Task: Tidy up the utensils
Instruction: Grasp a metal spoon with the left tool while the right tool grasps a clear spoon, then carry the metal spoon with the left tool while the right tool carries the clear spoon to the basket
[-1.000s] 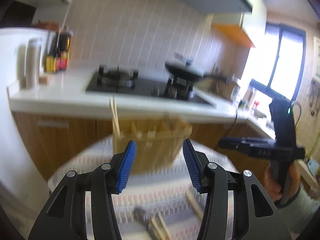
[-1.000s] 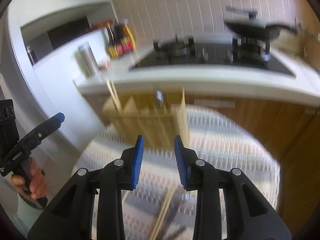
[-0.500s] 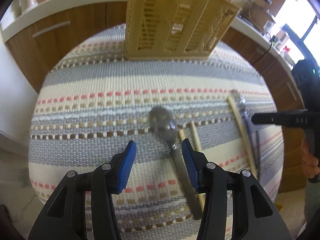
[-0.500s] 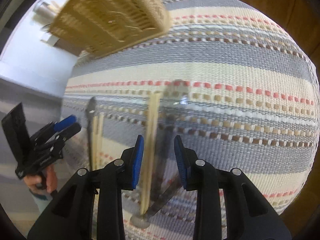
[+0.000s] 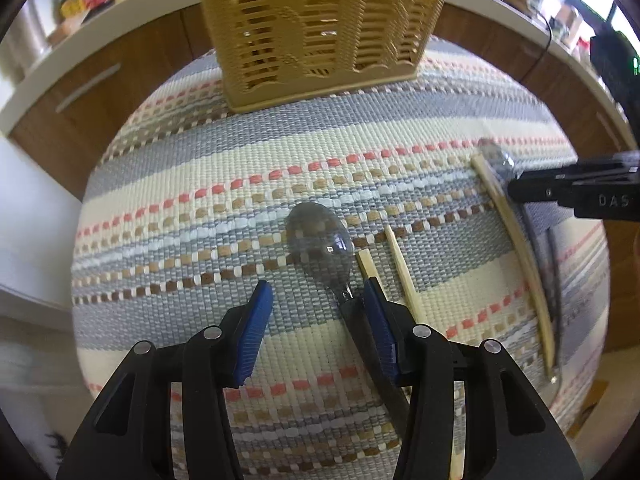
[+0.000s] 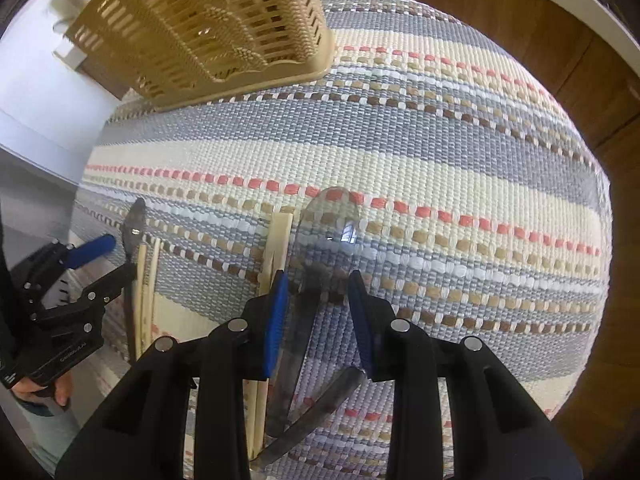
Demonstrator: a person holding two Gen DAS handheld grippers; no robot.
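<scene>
Claws wide apart, empty | left claw [image 5: 316, 304] beside spoon [image 5: 320, 240] | right claw [image 6: 318, 300] over spoon

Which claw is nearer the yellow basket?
Cannot tell. Both the left claw and the right claw hover over spoons, well short of the yellow basket.

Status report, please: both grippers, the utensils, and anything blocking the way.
Left gripper open, low over one spoon. Right gripper open, straddling the other spoon. Chopsticks beside it, a knife crossing under its handle. Basket path unobstructed.
</scene>
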